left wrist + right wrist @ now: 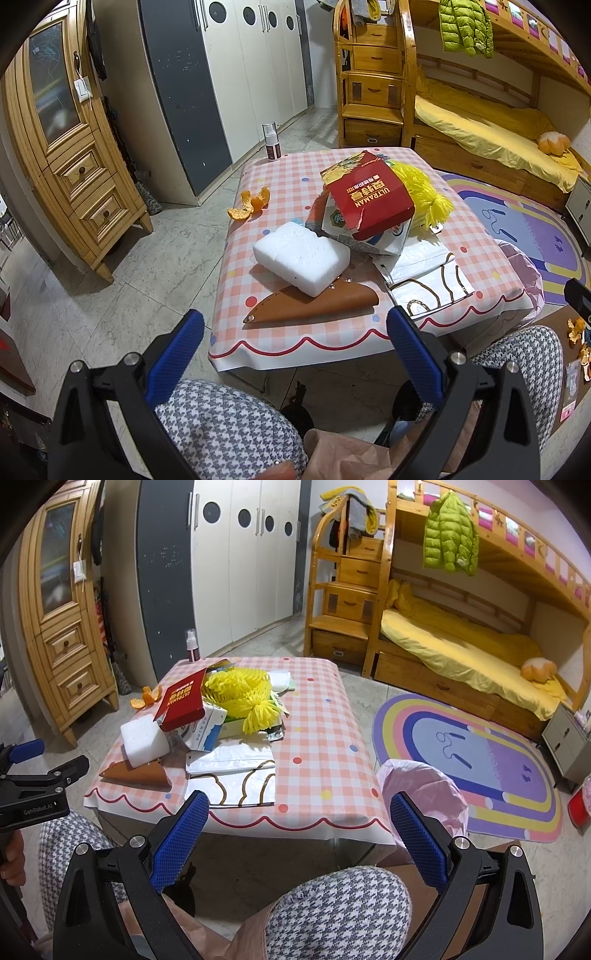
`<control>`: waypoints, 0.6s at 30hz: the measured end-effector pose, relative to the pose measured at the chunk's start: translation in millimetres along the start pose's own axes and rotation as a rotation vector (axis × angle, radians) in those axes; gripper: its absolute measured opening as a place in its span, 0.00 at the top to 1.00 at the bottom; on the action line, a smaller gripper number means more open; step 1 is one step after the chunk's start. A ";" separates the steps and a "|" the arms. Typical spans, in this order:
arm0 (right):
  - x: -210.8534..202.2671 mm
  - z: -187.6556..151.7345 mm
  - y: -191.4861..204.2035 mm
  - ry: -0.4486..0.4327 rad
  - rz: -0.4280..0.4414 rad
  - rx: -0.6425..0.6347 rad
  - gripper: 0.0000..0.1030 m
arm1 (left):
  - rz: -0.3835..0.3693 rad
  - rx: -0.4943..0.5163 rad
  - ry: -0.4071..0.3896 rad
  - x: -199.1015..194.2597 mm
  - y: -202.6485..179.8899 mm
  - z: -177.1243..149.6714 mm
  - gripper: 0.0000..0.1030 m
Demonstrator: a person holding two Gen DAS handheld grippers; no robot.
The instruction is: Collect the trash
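Observation:
Trash lies on a low table with a pink checked cloth (pixel 266 343) (pixel 332 738): a white foam block (pixel 301 254) (pixel 144 740), a red box (pixel 369 197) (pixel 181 701), yellow foam netting (pixel 424 192) (pixel 243 694), orange peel (pixel 249 203) (pixel 146 698), a brown leather sheath (pixel 314 306) (pixel 136 773) and white plastic bags (pixel 428 277) (pixel 232 771). A bin with a pink liner (pixel 424 790) (pixel 524 273) stands at the table's right. My left gripper (pixel 295 332) is open and empty before the table's near edge. My right gripper (pixel 299 812) is open and empty, also short of the table.
A spray bottle (pixel 271 142) (pixel 191 646) stands on the table's far left corner. My knees in houndstooth trousers (pixel 229 424) (pixel 343 912) are below the grippers. A wooden cabinet (pixel 62 147) is on the left, a bunk bed (pixel 461 635) and rug (pixel 480 760) on the right. More peel (pixel 578 332) lies on the floor.

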State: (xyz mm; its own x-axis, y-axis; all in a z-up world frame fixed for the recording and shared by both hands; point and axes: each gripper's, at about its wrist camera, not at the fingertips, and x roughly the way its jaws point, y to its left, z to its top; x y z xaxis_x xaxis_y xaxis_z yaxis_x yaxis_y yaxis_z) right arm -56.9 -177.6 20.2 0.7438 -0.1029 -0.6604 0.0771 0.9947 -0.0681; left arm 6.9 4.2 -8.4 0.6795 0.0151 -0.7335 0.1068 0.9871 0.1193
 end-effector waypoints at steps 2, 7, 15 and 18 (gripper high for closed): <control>-0.1 -0.3 0.1 0.001 0.000 -0.001 0.05 | -0.002 -0.001 0.000 -0.6 -1.5 -0.2 0.07; 0.0 -0.6 0.2 0.000 0.002 0.000 0.05 | -0.002 -0.001 -0.002 -1.1 -3.0 -0.5 0.07; 1.0 -2.9 0.9 0.006 0.002 0.004 0.05 | -0.005 0.000 0.001 -1.6 -3.2 -0.9 0.07; 1.0 -3.3 1.3 0.008 0.002 0.004 0.05 | -0.007 -0.001 0.003 -1.3 -3.7 -1.8 0.07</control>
State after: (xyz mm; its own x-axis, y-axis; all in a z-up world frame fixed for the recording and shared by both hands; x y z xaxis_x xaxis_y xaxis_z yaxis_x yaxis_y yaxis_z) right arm -58.2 -176.4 16.9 0.7386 -0.1007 -0.6665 0.0779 0.9949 -0.0640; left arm 4.3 0.8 -9.1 0.6768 0.0086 -0.7361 0.1111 0.9873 0.1137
